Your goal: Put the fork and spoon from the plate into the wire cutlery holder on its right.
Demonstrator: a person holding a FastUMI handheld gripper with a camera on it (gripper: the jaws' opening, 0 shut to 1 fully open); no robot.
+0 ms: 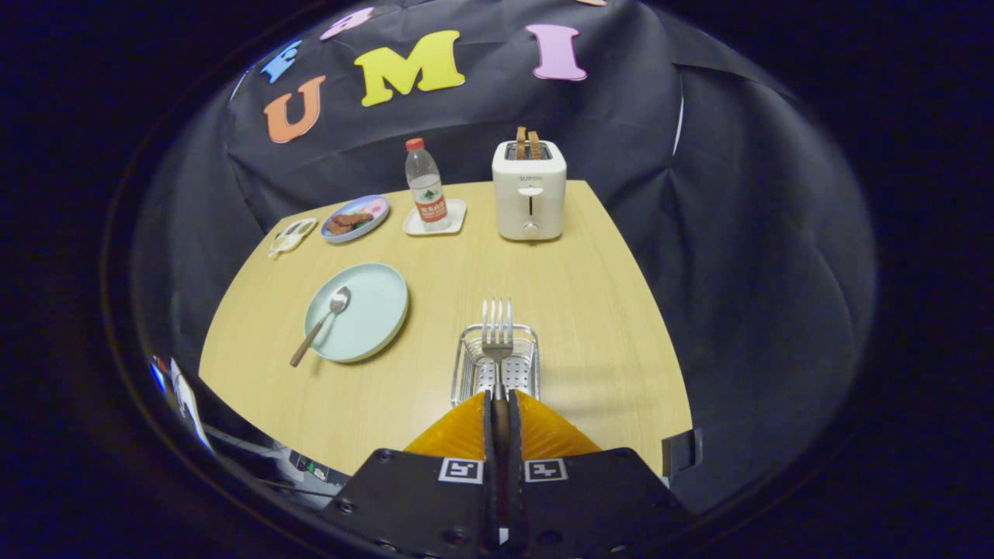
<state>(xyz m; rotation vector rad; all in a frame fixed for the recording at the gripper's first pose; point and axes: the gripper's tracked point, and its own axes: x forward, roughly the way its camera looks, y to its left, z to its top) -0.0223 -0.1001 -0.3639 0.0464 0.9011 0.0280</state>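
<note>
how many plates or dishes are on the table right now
4. The pale green plate holds the spoon; a patterned food plate sits beyond it, a small dish beside that, and a white tray under the water bottle.

Black hand-held gripper [502,404], two square markers, screws
</note>
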